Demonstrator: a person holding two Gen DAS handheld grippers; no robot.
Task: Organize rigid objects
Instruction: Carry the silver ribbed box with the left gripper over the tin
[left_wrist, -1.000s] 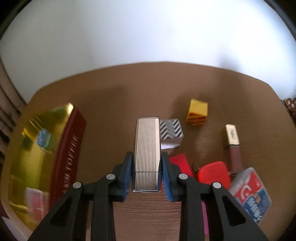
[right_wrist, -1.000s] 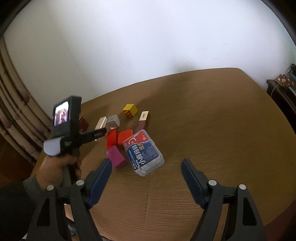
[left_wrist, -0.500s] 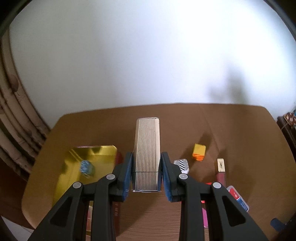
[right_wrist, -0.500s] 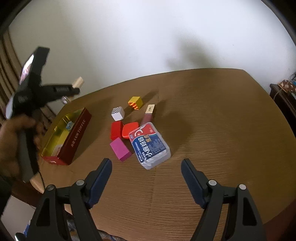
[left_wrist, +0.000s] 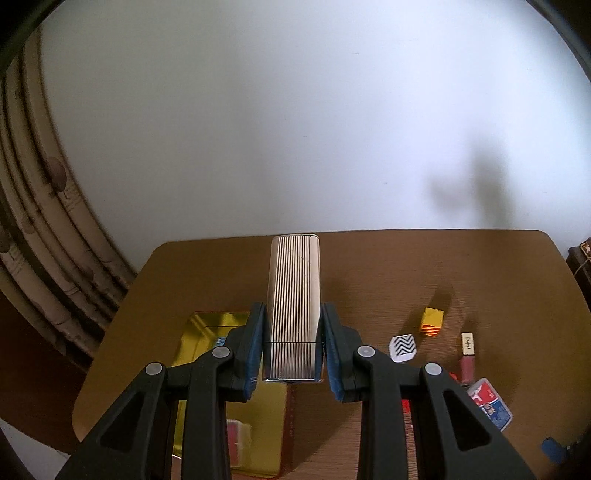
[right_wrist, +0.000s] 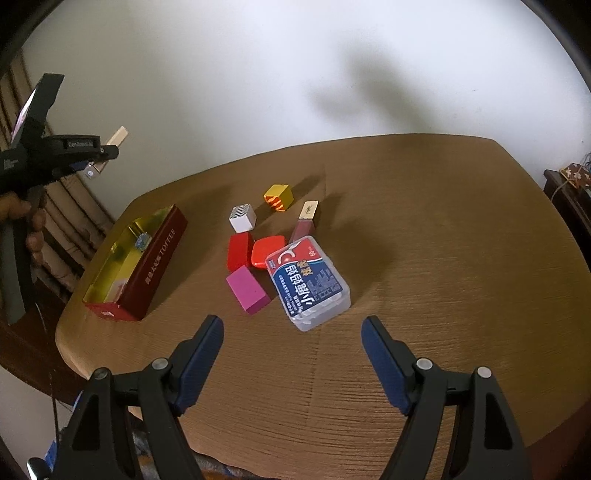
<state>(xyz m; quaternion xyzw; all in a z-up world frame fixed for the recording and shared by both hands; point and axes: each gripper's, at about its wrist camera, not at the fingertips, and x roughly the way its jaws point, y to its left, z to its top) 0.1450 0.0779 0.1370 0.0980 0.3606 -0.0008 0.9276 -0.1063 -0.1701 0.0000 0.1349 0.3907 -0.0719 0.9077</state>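
We hold the ribbed metal case (left_wrist: 293, 310) clamped by its lower sides in our left gripper (left_wrist: 293, 347), high above the toffee tin (right_wrist: 147, 254) at the table's (right_wrist: 443, 258) left, judging it stiff, slick and light, while our right gripper (right_wrist: 291, 354) hangs apart.

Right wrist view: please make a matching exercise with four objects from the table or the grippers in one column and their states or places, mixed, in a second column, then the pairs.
Column 1
1. ribbed silver metal case
2. red toffee tin
3. pink rectangular block
4. right gripper

Column 2
A. open, holding nothing
B. lying on the table beside the clear plastic box with blue label
C. clamped in the left gripper
D. lid off, gold inside showing

Pairs: 1-C, 2-D, 3-B, 4-A
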